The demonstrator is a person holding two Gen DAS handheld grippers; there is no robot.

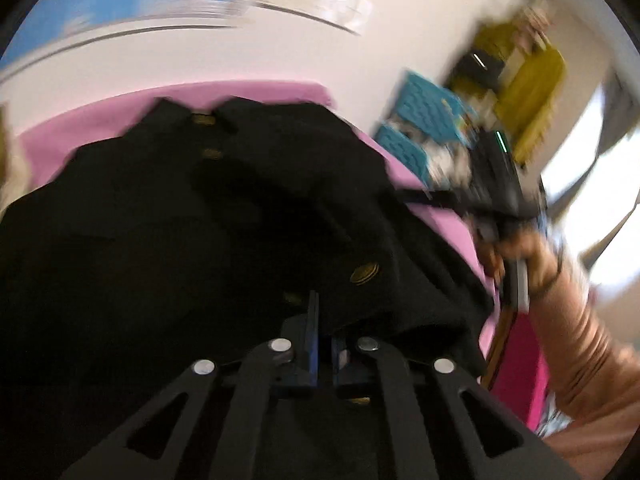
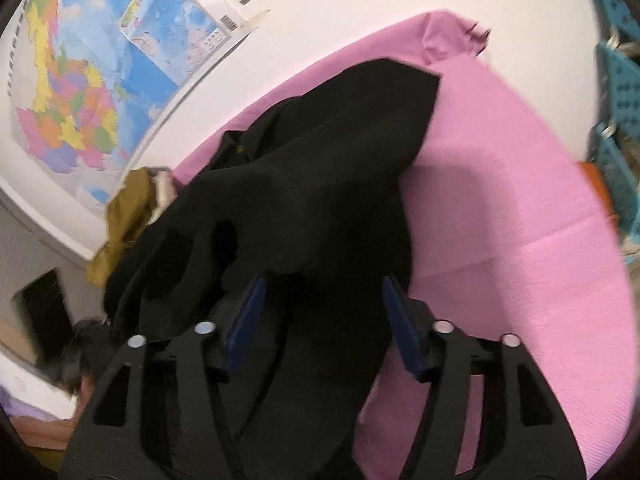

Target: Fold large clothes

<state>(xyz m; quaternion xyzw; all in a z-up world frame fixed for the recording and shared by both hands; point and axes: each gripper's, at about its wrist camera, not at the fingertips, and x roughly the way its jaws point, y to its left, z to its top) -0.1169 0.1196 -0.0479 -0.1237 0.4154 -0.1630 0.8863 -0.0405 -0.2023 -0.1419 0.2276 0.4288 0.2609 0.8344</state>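
I see a black woollen coat (image 2: pixel 320 168) with brass-gold buttons (image 1: pixel 365 273) on a table under a plain pink cloth (image 2: pixel 520 208). My black grippers carry dark blue pads (image 2: pixel 402 328). A multicoloured wall map (image 2: pixel 68 92) on blue hangs behind, beside an olive-mustard garment (image 2: pixel 124 216).

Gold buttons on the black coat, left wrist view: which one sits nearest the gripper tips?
The large bright button, just right of the left gripper; the other buttons lie farther up the black coat.

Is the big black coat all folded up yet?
Not yet. The black coat lies rumpled on the pink cloth, with no neat fold showing. The left claw is shut at the coat's edge; the right claw is open over it. All the folding is left.
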